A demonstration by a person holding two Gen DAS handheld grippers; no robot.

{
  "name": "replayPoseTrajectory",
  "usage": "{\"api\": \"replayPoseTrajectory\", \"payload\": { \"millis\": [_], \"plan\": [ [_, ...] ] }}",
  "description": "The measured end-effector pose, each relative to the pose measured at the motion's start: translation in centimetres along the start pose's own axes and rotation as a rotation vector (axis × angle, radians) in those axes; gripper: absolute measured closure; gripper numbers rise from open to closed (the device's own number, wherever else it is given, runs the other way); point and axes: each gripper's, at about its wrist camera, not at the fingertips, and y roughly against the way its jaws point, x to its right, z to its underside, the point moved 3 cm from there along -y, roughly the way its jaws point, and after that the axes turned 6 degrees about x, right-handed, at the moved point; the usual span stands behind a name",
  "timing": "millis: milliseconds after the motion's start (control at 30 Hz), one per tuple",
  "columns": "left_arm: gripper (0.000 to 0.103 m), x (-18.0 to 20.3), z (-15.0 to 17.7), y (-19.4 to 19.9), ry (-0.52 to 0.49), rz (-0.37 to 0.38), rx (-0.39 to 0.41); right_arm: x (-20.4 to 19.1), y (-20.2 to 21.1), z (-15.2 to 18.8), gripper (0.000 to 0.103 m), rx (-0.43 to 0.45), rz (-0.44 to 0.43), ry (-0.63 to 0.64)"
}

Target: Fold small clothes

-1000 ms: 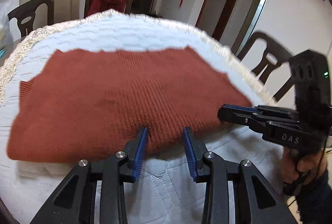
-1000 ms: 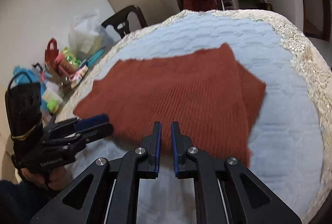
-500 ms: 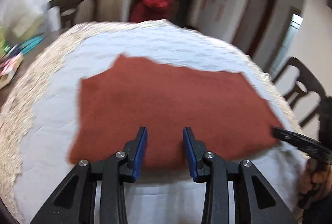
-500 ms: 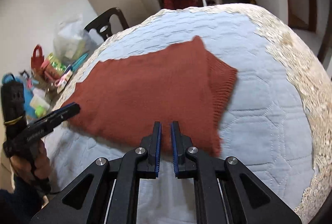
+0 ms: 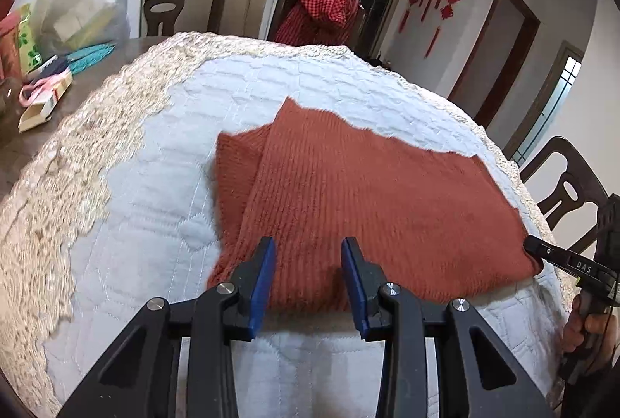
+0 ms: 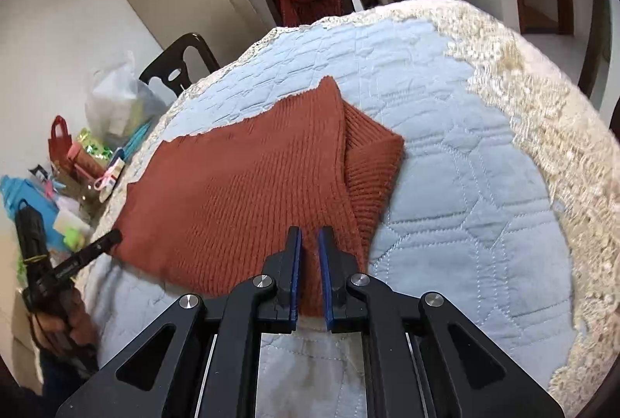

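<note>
I have the rust-red knitted sweater [image 5: 368,193] lying flat on the pale quilted table cover [image 5: 162,208], filling the middle of both views and reaching down to my tongs at the bottom of each frame. In the left wrist view the left gripper [image 5: 308,243] sits at bottom centre with its blue pads clearly apart. The sweater's near edge lies flat in the gap between them and the pads do not press on it, so I read it as standing open over the lower left part of the garment. A folded-under layer [image 5: 236,166] of the same knit pokes out on the left side of the sweater there. At the far right of that frame the right gripper [image 5: 533,245] comes in from the edge, its tip at the sweater's lower right corner, with the hand [image 5: 589,329] that carries it below. In the right wrist view the right gripper [image 6: 309,235] is at bottom centre, its pads drawn in to a narrow slit. The slit is filled with red knit that runs lower than the hem on either side, so it looks clamped on the sweater's near edge. Here the sweater [image 6: 240,193] spreads up and to the left of the pads. The left gripper [image 6: 112,235] enters at lower left, its tip touching the garment's left corner. The lace border [image 5: 58,185] of the cover runs along the left of the left wrist view.
</note>
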Motion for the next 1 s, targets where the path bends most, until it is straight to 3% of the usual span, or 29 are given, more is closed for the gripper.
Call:
{"api": "replayPoseTrajectory", "payload": {
  "millis": [200, 367, 1000],
  "plan": [
    [0.065, 0.8, -3.3, -2.0, -0.048, -0.035, 0.043, -1.2, -1.4, -2.1, 0.094, 0.019, 0.007, 0.055],
    [0.065, 0.0, -2.6, -5.4, -0.056, -0.086, -0.026, 0.2, -4.0, -2.7, 0.094, 0.001, 0.030, 0.033],
    [0.065, 0.1, -3.3, -5.5, -0.080, -0.116, -0.011, 0.8, -4.3, -3.6, 0.094, 0.001, 0.034, 0.008]
  ]
}}
